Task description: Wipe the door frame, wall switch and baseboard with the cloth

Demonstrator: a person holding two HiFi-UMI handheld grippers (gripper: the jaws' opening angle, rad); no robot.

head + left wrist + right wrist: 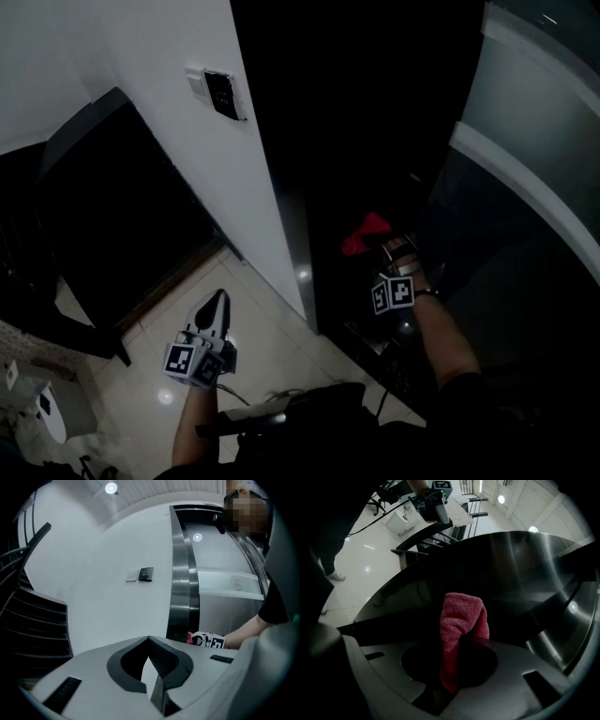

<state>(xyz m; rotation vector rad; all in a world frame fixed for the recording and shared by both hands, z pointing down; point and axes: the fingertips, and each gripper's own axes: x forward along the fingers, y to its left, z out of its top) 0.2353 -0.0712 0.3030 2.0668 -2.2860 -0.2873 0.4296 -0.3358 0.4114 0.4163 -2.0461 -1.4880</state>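
1. white wall (141, 56) is filling the upper left of the head view, with pale floor tiles (272, 347) shining below it.
2. the wall switch (225, 94) is sitting high on that wall, well above both grippers, with neither one touching it.
3. the door frame (295, 244) is running down as a dark metal strip just right of the wall; the left gripper view is showing it as a glossy steel band.
4. the right gripper (382, 246) is reaching into the dark opening beside the frame, its jaws clamping down on the red cloth (364, 232).
5. in the right gripper view the cloth is sticking up out of the closed jaws, close against brushed metal; whether it is touching cannot be told.
6. the left gripper (219, 300) is hanging low over the tiles, well apart from the cloth, its jaws pressing together at the tips with nothing between them.
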